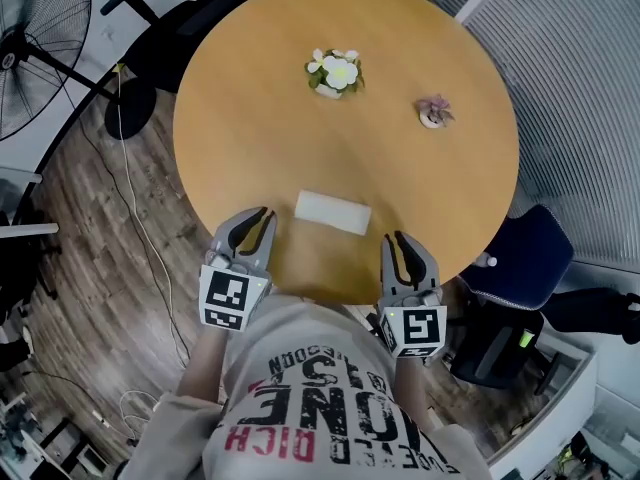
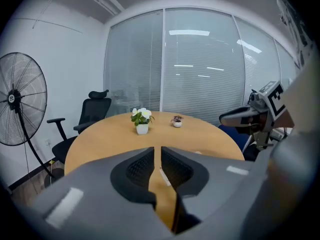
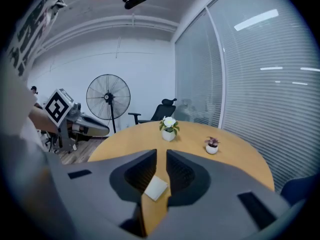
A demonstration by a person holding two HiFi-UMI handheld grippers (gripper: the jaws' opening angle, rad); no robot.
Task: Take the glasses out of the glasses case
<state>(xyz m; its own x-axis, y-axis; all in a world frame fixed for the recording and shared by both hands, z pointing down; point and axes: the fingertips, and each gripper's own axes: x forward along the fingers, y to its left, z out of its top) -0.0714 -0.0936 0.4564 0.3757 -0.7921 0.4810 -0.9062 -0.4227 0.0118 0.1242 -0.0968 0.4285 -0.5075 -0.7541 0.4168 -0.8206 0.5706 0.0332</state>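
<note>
A closed white glasses case (image 1: 333, 211) lies flat on the round wooden table (image 1: 400, 48), near its front edge. My left gripper (image 1: 264, 214) hovers at the table edge, just left of the case, with its jaws together and nothing between them. My right gripper (image 1: 396, 239) hangs at the edge to the right of the case, likewise shut and empty. In the right gripper view the case (image 3: 156, 187) shows beyond the closed jaws. In the left gripper view only a thin sliver of the case (image 2: 164, 176) shows. No glasses are visible.
A pot of white flowers (image 1: 335, 72) and a small purple plant (image 1: 435, 113) stand on the far half of the table. A standing fan (image 1: 40, 38) and black office chair (image 1: 190, 18) are at the left, a blue chair (image 1: 520, 258) at the right.
</note>
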